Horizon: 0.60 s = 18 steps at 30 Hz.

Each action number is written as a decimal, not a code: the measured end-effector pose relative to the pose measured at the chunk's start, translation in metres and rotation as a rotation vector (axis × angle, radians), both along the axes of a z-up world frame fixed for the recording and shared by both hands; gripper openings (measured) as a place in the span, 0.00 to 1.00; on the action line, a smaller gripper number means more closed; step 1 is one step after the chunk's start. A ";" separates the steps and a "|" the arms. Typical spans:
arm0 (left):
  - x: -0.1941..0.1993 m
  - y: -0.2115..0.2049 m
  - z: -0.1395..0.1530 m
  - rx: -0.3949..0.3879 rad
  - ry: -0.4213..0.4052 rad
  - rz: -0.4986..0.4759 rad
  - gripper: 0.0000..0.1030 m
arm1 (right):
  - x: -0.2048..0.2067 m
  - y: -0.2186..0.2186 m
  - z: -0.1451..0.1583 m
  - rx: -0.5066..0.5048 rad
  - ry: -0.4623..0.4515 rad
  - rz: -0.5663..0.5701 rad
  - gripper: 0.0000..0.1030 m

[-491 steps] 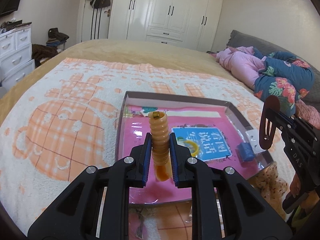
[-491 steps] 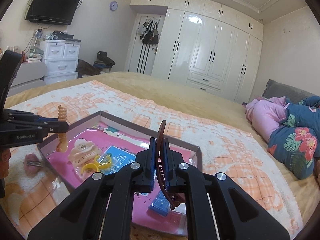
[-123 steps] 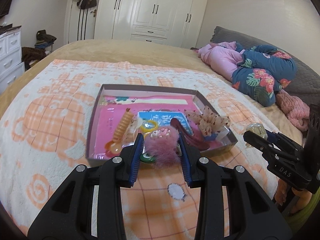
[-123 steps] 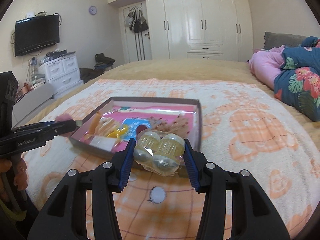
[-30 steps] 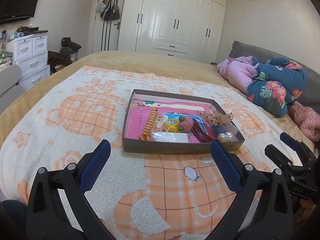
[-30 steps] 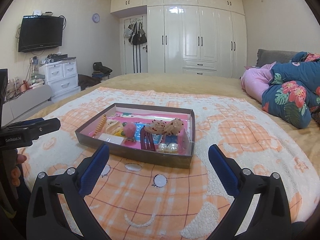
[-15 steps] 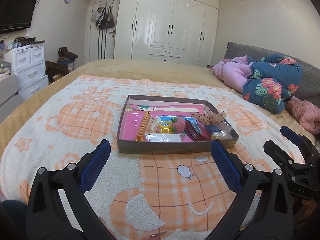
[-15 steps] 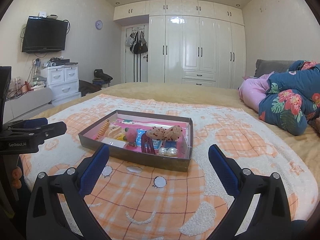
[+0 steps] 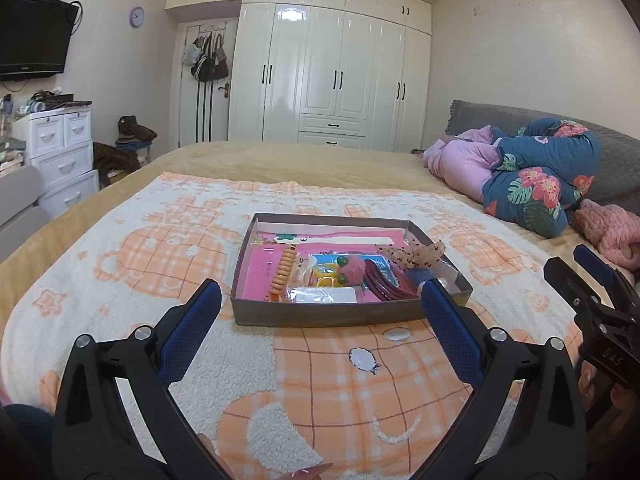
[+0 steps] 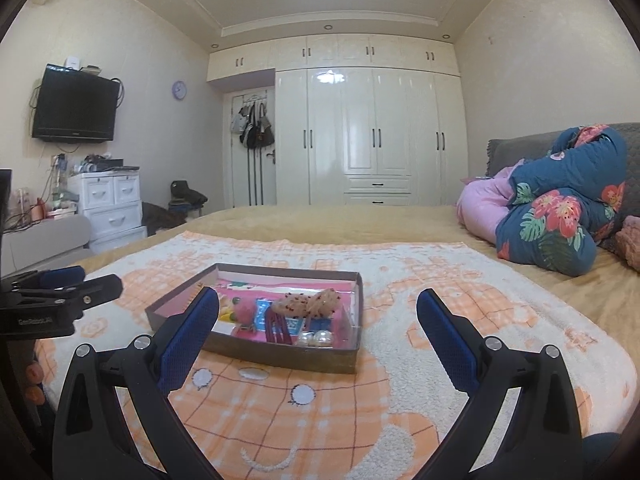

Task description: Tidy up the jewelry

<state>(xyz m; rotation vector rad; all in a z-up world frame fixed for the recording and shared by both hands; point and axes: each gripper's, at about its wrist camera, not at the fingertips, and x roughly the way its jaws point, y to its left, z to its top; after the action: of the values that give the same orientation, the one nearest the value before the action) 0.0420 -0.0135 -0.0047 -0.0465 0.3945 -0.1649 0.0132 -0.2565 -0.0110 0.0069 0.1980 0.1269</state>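
Two grippers are held wide apart and empty above the near edge of the bed: the left gripper [image 9: 320,300] and the right gripper [image 10: 318,312] each show blue-padded fingers spread well clear of everything, with nothing between them. The shallow box [image 9: 344,312] is set on the orange-and-cream blanket [image 9: 160,248], toward the blanket's middle and well in from each of its edges; bare blanket is seen on all four sides of the box, with the broadest open stretch between the box's near wall and the grippers.

Inside the box the jewelry is gathered on a pink lining. An orange spiral hair tie [image 9: 283,272] is laid along the left part, a pink pompom clip [image 9: 352,270] near the centre, a dark red comb clip [image 9: 382,282] beside it toward the right, and a speckled bow [image 9: 412,252] is propped against the right wall, its tip rising above the rim. Two pearl beads [image 10: 316,338] are tucked into the near right corner — seen best from the right wrist view.

At the bed's right edge a floral quilt [image 9: 536,176] is heaped, well apart from the box — white wardrobes [image 9: 332,76] are ranged along the far wall.
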 end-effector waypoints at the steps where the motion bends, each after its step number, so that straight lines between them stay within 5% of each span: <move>1: 0.000 0.000 0.000 -0.001 0.001 0.000 0.89 | 0.001 -0.001 -0.001 0.003 0.006 -0.006 0.94; 18: 0.004 0.004 -0.003 0.005 0.011 0.033 0.89 | 0.000 0.003 -0.005 -0.002 0.016 0.003 0.94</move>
<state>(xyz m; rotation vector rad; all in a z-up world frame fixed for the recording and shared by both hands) 0.0458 -0.0091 -0.0073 -0.0489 0.4046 -0.1309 0.0136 -0.2538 -0.0162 0.0051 0.2142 0.1300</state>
